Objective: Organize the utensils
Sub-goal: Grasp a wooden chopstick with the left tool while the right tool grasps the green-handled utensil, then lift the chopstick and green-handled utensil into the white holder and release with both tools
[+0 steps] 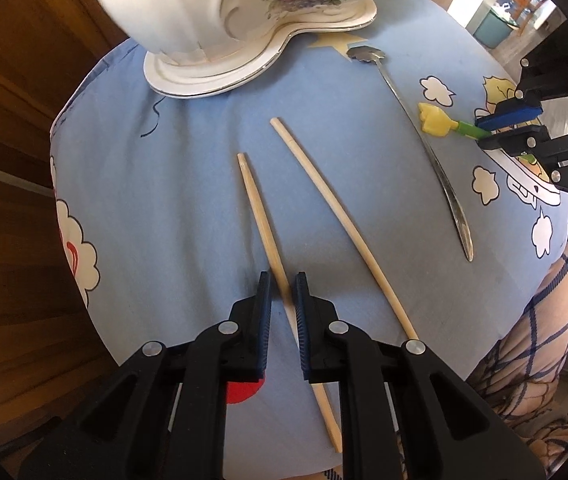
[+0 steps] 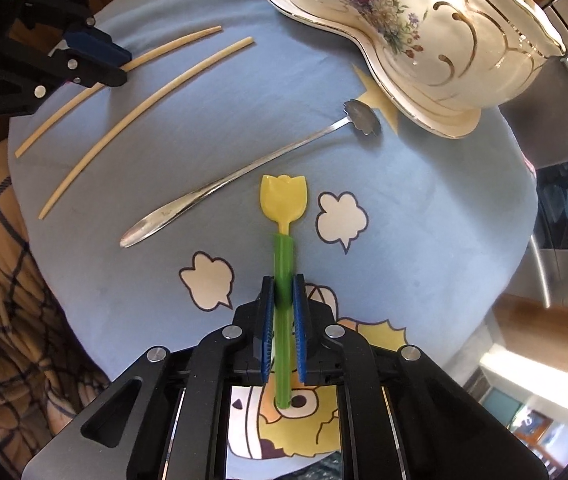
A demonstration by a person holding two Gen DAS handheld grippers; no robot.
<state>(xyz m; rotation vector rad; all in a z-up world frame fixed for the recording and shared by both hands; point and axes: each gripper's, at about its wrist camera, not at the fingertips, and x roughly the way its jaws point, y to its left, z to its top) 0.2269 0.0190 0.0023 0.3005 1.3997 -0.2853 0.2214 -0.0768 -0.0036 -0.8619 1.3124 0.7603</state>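
Two chopsticks (image 1: 348,224) frame centre; left gripper (image 1: 283,280) jaws straddle nearer chopstick (image 1: 272,256), gap visible. Right gripper (image 2: 283,284) jaws pinch tulip spoon (image 2: 284,208) stem, lower centre.

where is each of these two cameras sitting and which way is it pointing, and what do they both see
Left wrist: rides the left gripper, looking along its fingers, which straddle a chopstick, toward the floral dish; the right gripper shows at far right.
Right wrist: rides the right gripper, clamped on the tulip spoon, facing the dish; the left gripper shows upper left.
Shared: both chopsticks, metal spoon, tulip spoon, dish, blue cloth.
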